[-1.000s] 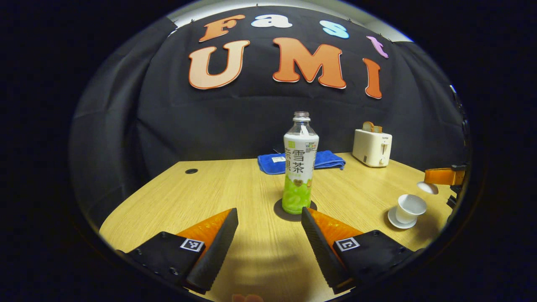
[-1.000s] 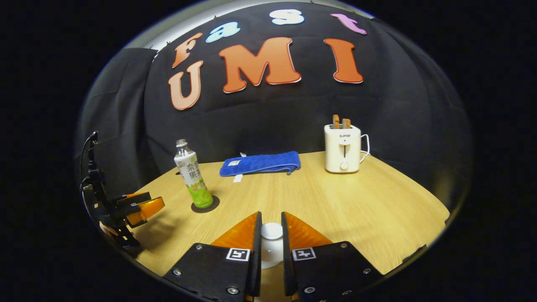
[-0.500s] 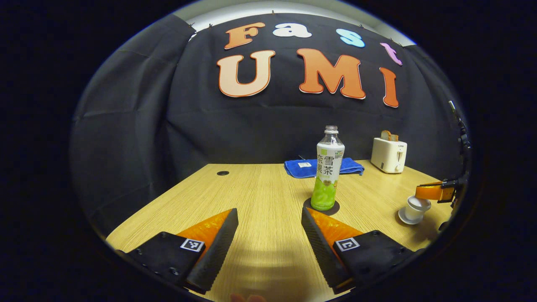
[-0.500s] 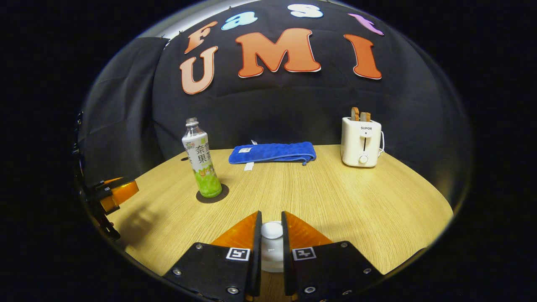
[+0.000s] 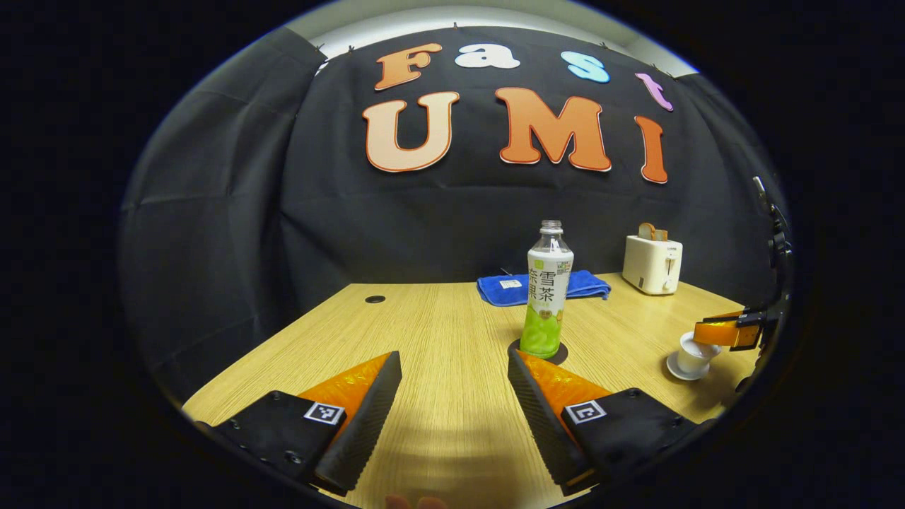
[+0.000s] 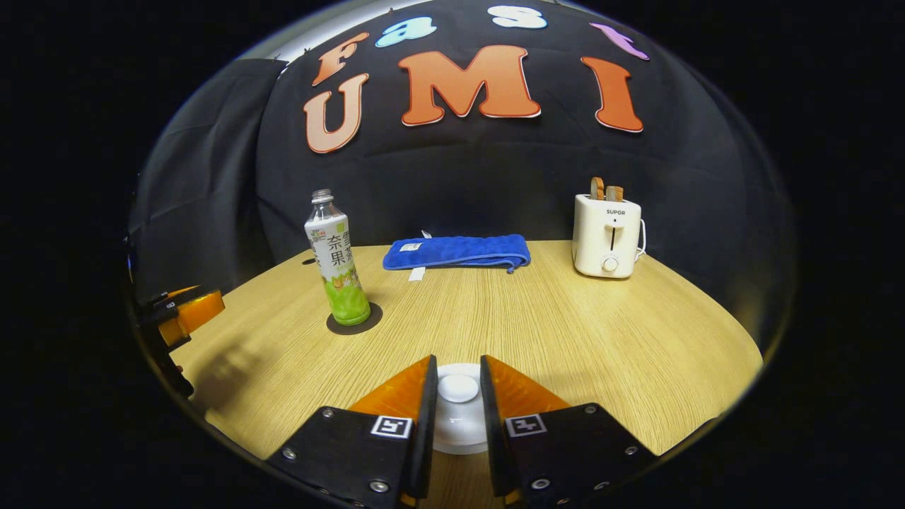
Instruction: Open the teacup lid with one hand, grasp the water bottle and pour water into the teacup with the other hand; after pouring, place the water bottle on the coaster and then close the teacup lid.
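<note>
My right gripper, closed on the white lid's knob, has lowered it onto the teacup at three o'clock; my left gripper has backed off open from the green-labelled bottle standing on its dark round coaster at twelve, so only release remains

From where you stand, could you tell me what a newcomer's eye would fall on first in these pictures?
Probably the green-labelled water bottle, uncapped and upright on a dark round coaster mid-table. Next, the right gripper with its fingers on either side of the white teacup lid's knob, the lid sitting low over the teacup near the table's front edge. At the back lie a blue towel and a white toaster with two slices up.
</note>
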The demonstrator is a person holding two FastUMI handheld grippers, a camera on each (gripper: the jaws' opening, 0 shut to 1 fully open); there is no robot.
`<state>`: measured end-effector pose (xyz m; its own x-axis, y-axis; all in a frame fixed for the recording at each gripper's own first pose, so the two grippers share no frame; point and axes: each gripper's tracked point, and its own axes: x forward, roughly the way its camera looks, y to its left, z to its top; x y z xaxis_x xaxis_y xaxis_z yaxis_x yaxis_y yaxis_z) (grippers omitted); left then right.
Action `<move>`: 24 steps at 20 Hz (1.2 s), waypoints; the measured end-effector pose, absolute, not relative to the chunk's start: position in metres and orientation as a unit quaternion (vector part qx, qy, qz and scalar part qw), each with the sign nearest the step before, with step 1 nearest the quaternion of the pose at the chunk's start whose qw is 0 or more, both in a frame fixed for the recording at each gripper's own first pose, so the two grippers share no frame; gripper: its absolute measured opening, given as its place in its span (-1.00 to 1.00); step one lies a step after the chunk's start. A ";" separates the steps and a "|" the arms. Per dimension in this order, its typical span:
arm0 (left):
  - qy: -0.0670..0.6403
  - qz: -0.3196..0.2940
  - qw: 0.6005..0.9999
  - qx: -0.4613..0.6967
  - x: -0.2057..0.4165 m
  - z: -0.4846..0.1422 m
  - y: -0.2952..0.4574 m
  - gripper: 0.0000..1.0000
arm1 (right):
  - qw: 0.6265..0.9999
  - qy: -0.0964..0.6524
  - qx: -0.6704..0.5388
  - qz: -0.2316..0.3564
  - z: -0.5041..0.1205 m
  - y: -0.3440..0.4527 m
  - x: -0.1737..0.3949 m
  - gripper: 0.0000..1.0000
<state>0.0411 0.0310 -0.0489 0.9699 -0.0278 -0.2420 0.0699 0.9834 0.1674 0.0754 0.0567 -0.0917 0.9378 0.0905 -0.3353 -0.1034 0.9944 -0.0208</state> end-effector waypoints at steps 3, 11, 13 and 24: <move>0.119 -0.022 0.989 0.087 0.042 -0.047 0.029 0.92 | 0.986 0.163 -0.008 0.045 -0.082 0.052 0.072 0.11; 0.104 -0.013 0.992 0.067 0.039 -0.027 0.030 0.92 | 0.994 0.101 -0.022 0.018 -0.032 0.029 0.046 0.83; 0.094 -0.007 0.994 0.062 0.038 -0.019 0.033 0.92 | 0.996 0.085 -0.020 0.014 -0.023 0.022 0.039 0.89; 0.042 0.006 0.996 0.077 0.028 0.019 0.031 0.94 | 0.999 0.044 -0.021 -0.021 -0.002 -0.016 0.018 0.94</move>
